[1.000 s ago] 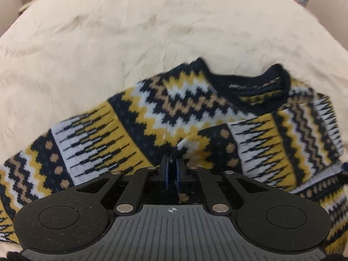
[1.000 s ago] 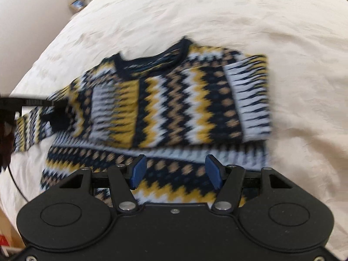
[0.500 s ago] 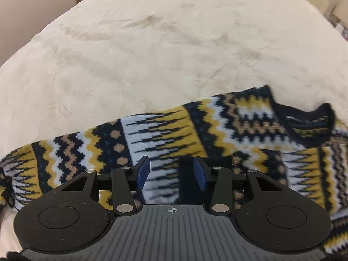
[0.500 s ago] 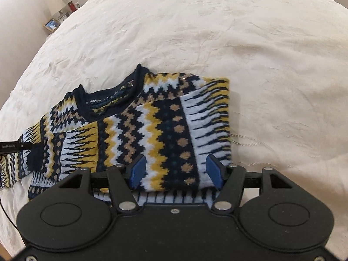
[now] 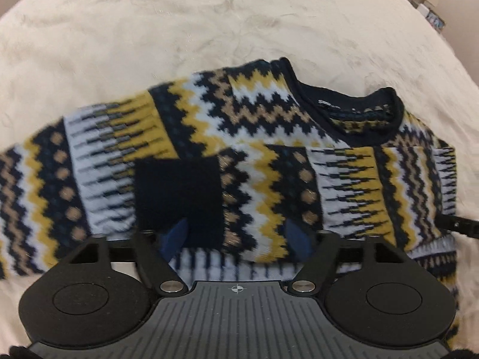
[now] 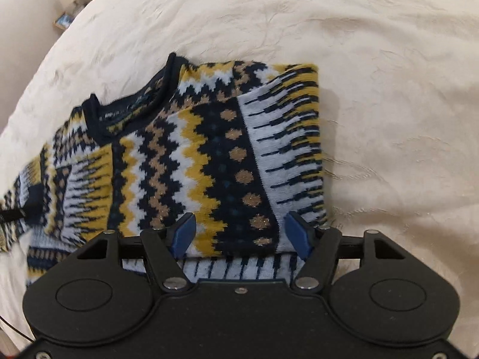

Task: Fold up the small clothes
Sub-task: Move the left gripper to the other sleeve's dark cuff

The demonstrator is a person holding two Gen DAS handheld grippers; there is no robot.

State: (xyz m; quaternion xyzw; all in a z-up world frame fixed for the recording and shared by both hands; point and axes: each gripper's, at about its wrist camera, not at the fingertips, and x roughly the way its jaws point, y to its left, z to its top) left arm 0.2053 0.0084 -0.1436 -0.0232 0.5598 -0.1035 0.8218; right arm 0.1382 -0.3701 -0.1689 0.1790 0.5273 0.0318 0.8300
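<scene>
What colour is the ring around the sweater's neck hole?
The neck ring of the sweater is dark navy, almost black. The left wrist view shows it best.

Cream bedspread [image 6: 374, 59] under soft, even light

Beyond your bedspread's far left edge stands a pale wall [image 6: 27, 12]; a low shelf [image 6: 76, 9] of small items sits beside it.

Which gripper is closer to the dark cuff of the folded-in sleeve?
Left. The left gripper hangs right over the dark cuff, fingers apart. The right gripper is across the sweater, above its folded right-hand edge.
</scene>
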